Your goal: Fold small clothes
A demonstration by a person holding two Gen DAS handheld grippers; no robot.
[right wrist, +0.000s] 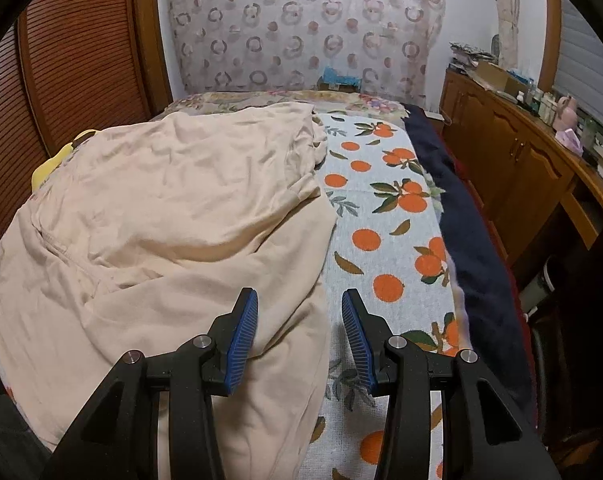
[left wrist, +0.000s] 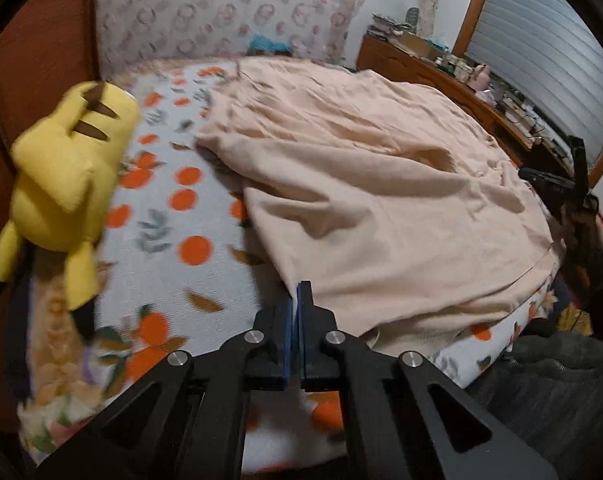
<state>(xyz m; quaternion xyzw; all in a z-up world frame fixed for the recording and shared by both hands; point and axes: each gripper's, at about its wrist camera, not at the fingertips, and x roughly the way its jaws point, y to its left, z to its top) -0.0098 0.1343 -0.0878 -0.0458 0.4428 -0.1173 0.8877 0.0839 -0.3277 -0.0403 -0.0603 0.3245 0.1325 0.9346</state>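
A beige garment (left wrist: pixel 381 200) lies crumpled and spread over the bed. In the left wrist view my left gripper (left wrist: pixel 299 292) is shut at the garment's near left corner, and a thin sliver of pale cloth shows between its blue pads. In the right wrist view the same garment (right wrist: pixel 161 208) covers the left half of the bed. My right gripper (right wrist: pixel 299 300) stands open over the garment's near right edge. Its left finger (right wrist: pixel 243 332) is above the cloth, its right finger (right wrist: pixel 357 336) above the bare sheet, and nothing is pinched between them.
The orange-print bedsheet (right wrist: pixel 381 208) shows bare to the garment's right and also on its left (left wrist: pixel 173 240). A yellow plush toy (left wrist: pixel 69 184) sits at the bed's left edge. A dark blue blanket (right wrist: pixel 461 220) runs along the right side, beside a wooden cabinet (right wrist: pixel 521 160).
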